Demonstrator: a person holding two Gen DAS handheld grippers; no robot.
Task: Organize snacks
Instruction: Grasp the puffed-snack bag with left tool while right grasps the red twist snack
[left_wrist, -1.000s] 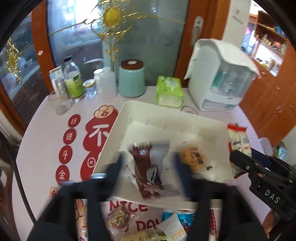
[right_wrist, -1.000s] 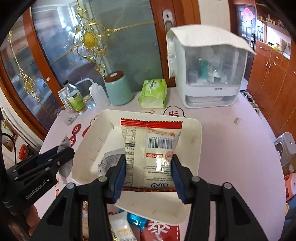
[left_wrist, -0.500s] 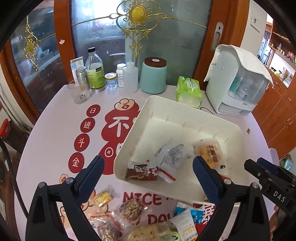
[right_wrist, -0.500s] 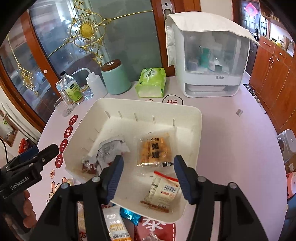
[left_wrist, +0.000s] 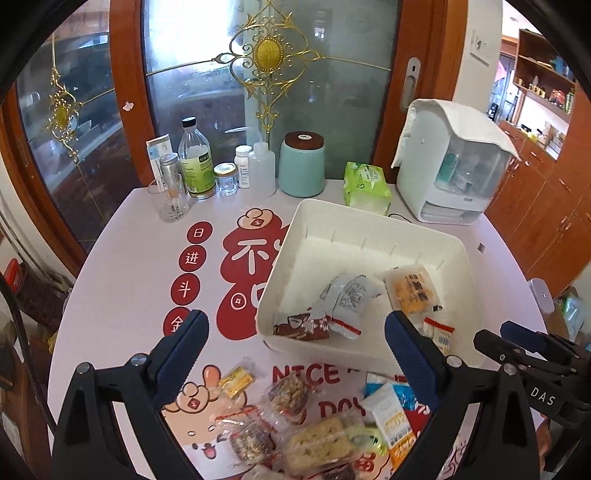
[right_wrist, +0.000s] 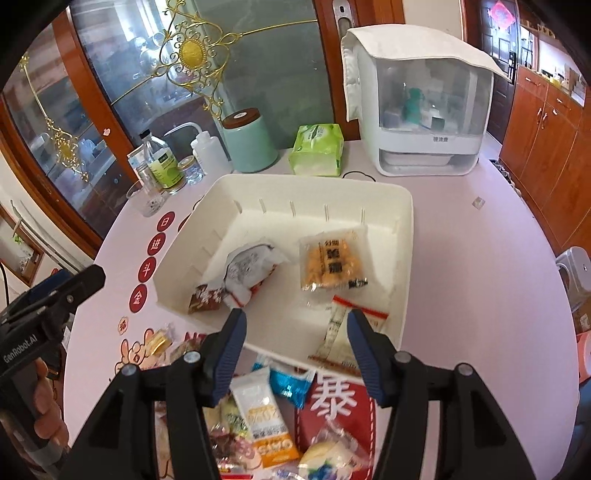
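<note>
A white plastic bin (left_wrist: 314, 218) (right_wrist: 406, 206) stands mid-table. It holds a brown packet (left_wrist: 301, 326) (right_wrist: 205, 297), a silver-white packet (left_wrist: 351, 295) (right_wrist: 251, 264), an orange snack packet (left_wrist: 410, 291) (right_wrist: 330, 264) and a red-topped packet (left_wrist: 437, 332) (right_wrist: 341, 332). Several loose snack packets (left_wrist: 317, 439) (right_wrist: 264, 413) lie on the table before the bin. My left gripper (left_wrist: 295, 339) is open and empty above the bin's near left edge. My right gripper (right_wrist: 293, 339) is open and empty above the bin's near wall.
At the back stand a teal canister (left_wrist: 301, 164) (right_wrist: 251, 140), bottles and jars (left_wrist: 195, 162), a glass (left_wrist: 171, 203), a green tissue pack (left_wrist: 365, 184) (right_wrist: 317, 149) and a white appliance (left_wrist: 450, 166) (right_wrist: 421, 107). Wooden cabinets (right_wrist: 546, 140) are at the right.
Both grippers let go of their packets into the bin, opened and drew back toward the near side. The red-topped packet now lies in the bin's near right corner.
</note>
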